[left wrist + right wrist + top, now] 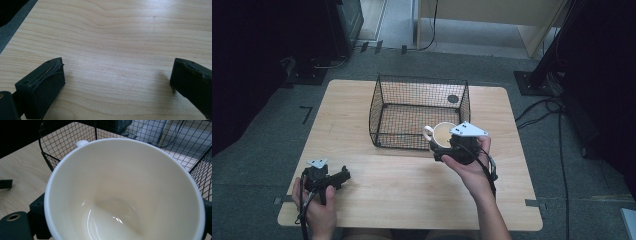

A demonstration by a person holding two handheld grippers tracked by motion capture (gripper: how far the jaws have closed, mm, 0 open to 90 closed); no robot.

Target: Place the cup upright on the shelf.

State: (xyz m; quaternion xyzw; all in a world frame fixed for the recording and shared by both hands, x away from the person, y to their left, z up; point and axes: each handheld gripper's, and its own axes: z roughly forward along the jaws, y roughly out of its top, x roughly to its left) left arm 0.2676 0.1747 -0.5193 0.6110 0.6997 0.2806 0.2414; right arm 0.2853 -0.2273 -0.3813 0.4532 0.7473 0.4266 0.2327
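A white cup with a handle is held in the air at the near right corner of a black wire basket, tipped toward my right gripper's camera. My right gripper is shut on it. In the right gripper view the cup's cream inside looks empty, its handle points toward the basket, and black jaws stand at either side of it. My left gripper rests low at the table's near left, open, with bare wood between its jaws; its fingers are wide apart.
The basket stands on a light wooden table at its middle back, open at the top. A dark round spot shows by its far right corner. Grey floor, cables and dark stands surround the table.
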